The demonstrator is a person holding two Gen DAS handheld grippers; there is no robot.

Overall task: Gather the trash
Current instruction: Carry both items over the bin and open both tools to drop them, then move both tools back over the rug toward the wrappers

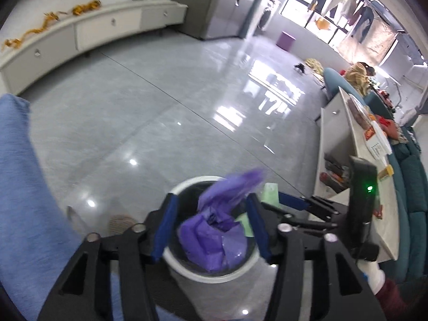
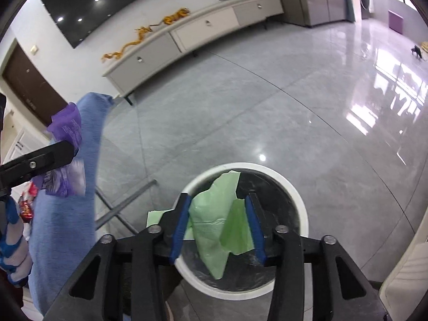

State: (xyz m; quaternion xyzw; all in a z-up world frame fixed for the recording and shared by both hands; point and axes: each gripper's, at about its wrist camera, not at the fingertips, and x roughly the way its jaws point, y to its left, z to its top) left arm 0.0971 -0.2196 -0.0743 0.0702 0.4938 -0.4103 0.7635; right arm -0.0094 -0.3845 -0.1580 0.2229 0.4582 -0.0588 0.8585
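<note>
Both jaws are parted over the white bin (image 2: 299, 200). The purple wrapper (image 1: 214, 240) and green bag (image 2: 216, 227) are released; snagging on a pad risks a drop onto the floor (image 2: 240, 107).

Glossy grey tile floor (image 2: 267, 112) carries round white-rimmed bin (image 2: 299, 198), cabinet (image 2: 187, 40).
</note>
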